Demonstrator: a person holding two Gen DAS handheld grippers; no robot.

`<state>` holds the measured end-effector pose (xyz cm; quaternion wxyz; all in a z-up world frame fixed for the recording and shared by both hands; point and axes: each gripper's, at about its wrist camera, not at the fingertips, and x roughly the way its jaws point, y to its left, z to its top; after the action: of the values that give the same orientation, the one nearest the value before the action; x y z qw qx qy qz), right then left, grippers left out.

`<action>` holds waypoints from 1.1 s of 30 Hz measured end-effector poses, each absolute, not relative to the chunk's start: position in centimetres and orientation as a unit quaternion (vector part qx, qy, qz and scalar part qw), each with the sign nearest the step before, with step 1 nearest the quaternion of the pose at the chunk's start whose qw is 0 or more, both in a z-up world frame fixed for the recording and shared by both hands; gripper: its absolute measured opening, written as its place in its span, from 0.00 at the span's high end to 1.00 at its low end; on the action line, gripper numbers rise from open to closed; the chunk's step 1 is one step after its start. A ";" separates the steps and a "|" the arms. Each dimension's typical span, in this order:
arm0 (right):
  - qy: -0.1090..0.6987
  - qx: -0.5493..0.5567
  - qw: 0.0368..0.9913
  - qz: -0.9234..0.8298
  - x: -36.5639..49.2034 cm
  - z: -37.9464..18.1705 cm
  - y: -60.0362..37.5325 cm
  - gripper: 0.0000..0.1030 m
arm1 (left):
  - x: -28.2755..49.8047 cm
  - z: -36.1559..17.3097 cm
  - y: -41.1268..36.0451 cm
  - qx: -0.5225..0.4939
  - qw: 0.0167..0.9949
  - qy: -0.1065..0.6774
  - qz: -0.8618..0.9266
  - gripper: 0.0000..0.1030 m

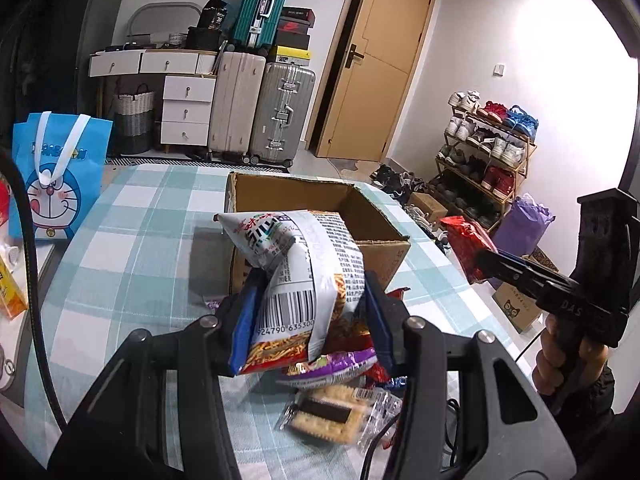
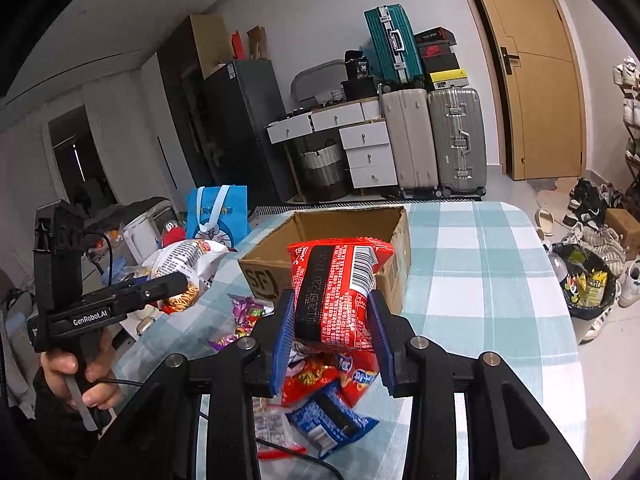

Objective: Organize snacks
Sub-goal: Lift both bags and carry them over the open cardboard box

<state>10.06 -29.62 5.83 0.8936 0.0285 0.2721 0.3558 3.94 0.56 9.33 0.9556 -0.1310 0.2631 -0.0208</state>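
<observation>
The left gripper (image 1: 310,320) is clamped on a white snack bag (image 1: 304,276) with a barcode and noodle-stick print, its blue pads pressing in from both sides at the lower centre of the left wrist view; the bag juts up in front of the open cardboard box (image 1: 380,216), which sits on the teal-and-white checked tablecloth (image 1: 132,240) in the middle of the frame. Beneath that bag, toward the bottom centre, lie a purple packet (image 1: 336,366) and a clear-wrapped sandwich cracker (image 1: 332,410). At the right edge of the same view the right gripper (image 1: 486,266) comes in, pinching a red snack bag (image 1: 466,242) off the table's right side. In the right wrist view that red bag (image 2: 338,292) fills the centre, squeezed between the blue fingers (image 2: 282,338), with the box (image 2: 276,264) just behind it. Below it, at the bottom centre, is a loose heap of red and blue packets (image 2: 332,412) on the cloth. At the left of this frame a hand (image 2: 76,376) grips the other tool, its tip closed on the white bag (image 2: 188,264). A blue cartoon gift bag (image 1: 56,176) stands at the left of the left view, and suitcases (image 1: 260,108) line the far wall at top centre.
</observation>
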 end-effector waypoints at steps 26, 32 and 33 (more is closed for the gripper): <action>0.290 0.025 0.885 0.364 16.2 5.3 -25.3 0.65 | 13.9 10.1 1.7 -0.116 0.953 0.280 -0.021 0.56; 0.300 0.030 0.882 0.362 17.7 5.0 -24.4 0.65 | 16.6 8.9 2.2 -0.125 0.948 0.293 -0.024 0.56; 0.302 0.031 0.881 0.362 17.9 4.8 -24.4 0.65 | 17.0 8.8 2.2 -0.127 0.947 0.294 -0.024 0.56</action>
<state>17.92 -24.39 4.84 0.8815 0.0311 0.3018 0.3618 17.03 2.19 8.77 0.9472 -0.1266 0.2937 -0.0244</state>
